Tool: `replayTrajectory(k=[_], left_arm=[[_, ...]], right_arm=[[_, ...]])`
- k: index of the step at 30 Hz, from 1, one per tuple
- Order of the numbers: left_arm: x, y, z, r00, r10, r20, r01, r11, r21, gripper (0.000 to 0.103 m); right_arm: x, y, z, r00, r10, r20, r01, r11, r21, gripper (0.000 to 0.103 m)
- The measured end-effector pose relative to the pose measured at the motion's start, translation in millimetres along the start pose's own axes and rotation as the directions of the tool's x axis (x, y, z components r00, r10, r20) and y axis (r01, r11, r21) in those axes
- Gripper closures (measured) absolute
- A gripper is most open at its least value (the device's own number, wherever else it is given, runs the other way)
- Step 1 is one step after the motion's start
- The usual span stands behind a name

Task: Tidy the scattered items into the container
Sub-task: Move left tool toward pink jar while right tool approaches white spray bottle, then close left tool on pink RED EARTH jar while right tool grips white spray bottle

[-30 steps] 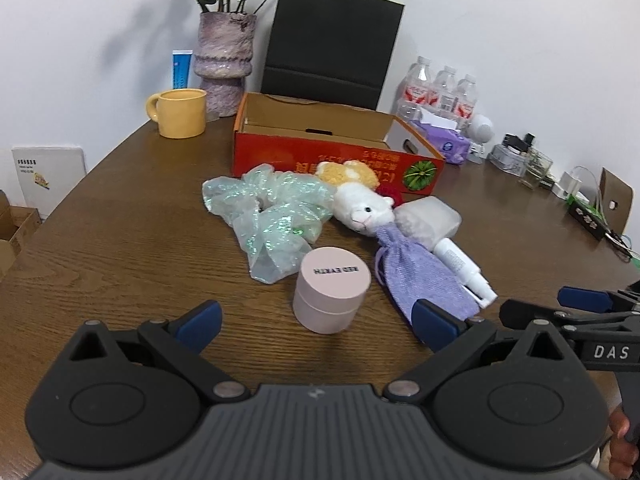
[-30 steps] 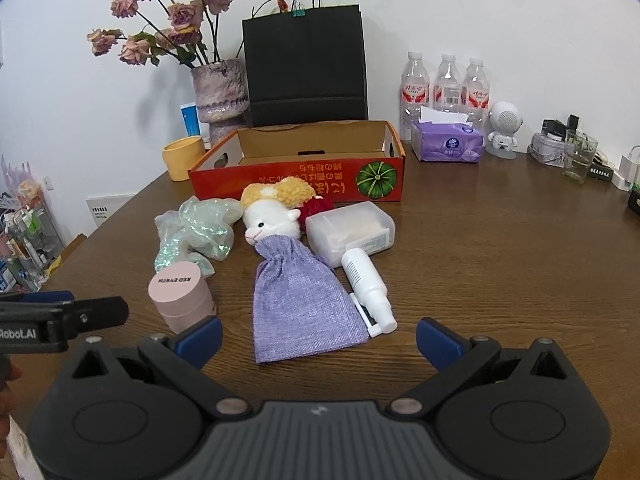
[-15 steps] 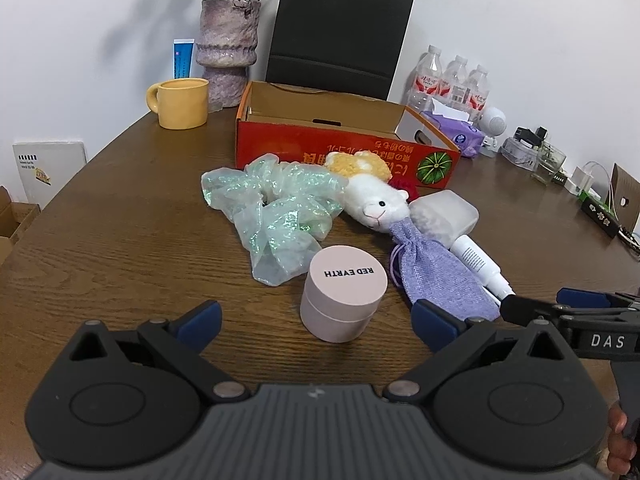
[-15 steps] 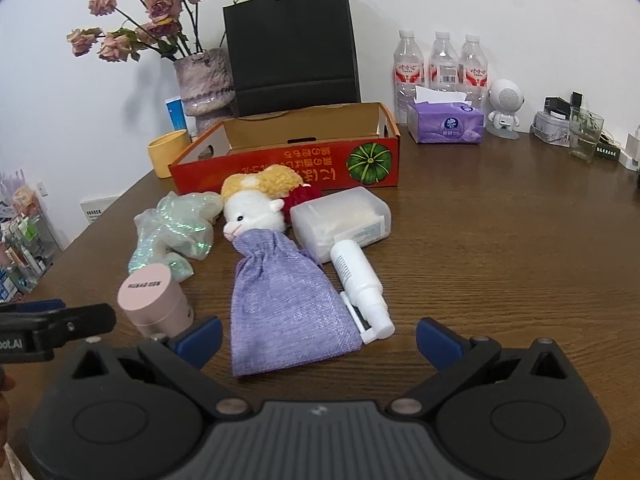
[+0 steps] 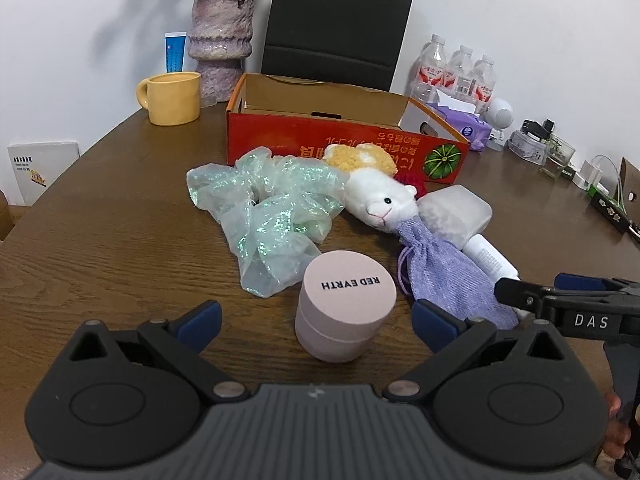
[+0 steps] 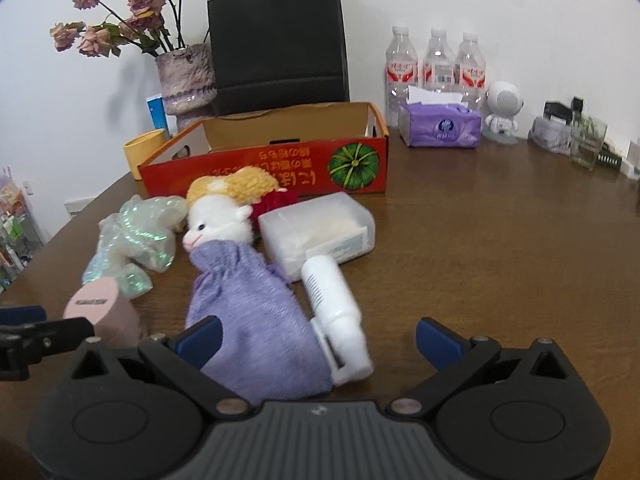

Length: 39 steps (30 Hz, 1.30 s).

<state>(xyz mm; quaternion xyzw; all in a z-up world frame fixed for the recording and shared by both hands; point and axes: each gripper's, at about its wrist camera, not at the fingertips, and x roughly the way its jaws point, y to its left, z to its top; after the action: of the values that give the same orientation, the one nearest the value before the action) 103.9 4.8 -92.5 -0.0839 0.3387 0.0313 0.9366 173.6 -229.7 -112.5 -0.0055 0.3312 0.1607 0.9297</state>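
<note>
A yellow mug stands on the brown wooden table beside a mottled purple vase holding dried roses, with a black paper bag upright against the wall. Three water bottles stand behind a purple tissue pack. A small white robot figure sits just beside the pack.
</note>
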Motion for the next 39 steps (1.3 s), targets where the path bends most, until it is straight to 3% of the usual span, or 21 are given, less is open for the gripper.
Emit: replayTrajectory(k=[14,20,24,27,29,31,35,39], left_arm=[[22.1,-9.9,-1.8,0.998,0.058,0.031,-0.059,0.998,0.025,0.006],[21.9,-20.1,-3.9,0.995,0.083,0.064,-0.087,0.994,0.067,0.018],[26.1,-23.9,-4.5,0.997,0.067,0.047,-0.071,0.994,0.086,0.035],[28.2,-26.1,-5.0,0.997,0.063,0.04,-0.067,0.993,0.093,0.046],[28.1,-27.7,-6.0,0.997,0.068,0.044,-0.073,0.992,0.102,0.046],[28.1,-29.2,-6.9,0.996,0.074,0.048,-0.079,0.991,0.11,0.046],[27.2,-31.3,-8.5,0.995,0.083,0.052,-0.089,0.989,0.119,0.047],[24.6,-31.4,-10.3,0.995,0.09,0.053,-0.096,0.988,0.124,0.046]], right_arm=[[34.6,-17.1,10.2,1.0,-0.017,0.008,0.017,1.0,0.008,0.01],[45.6,-21.6,11.1,1.0,-0.01,-0.002,0.01,1.0,0.023,0.013],[52.7,-21.4,10.4,1.0,-0.002,-0.016,0.002,1.0,0.019,0.019],[53.0,-19.2,9.1,1.0,-0.01,-0.01,0.01,1.0,0.005,0.028],[52.3,-19.0,8.8,1.0,-0.012,-0.002,0.012,1.0,0.001,0.041],[52.4,-20.3,9.1,1.0,0.001,-0.003,-0.001,1.0,0.002,0.047],[49.8,-19.5,7.3,1.0,0.018,0.005,-0.017,1.0,-0.011,0.076],[47.0,-20.5,5.3,0.999,0.031,0.011,-0.031,0.999,-0.009,0.077]])
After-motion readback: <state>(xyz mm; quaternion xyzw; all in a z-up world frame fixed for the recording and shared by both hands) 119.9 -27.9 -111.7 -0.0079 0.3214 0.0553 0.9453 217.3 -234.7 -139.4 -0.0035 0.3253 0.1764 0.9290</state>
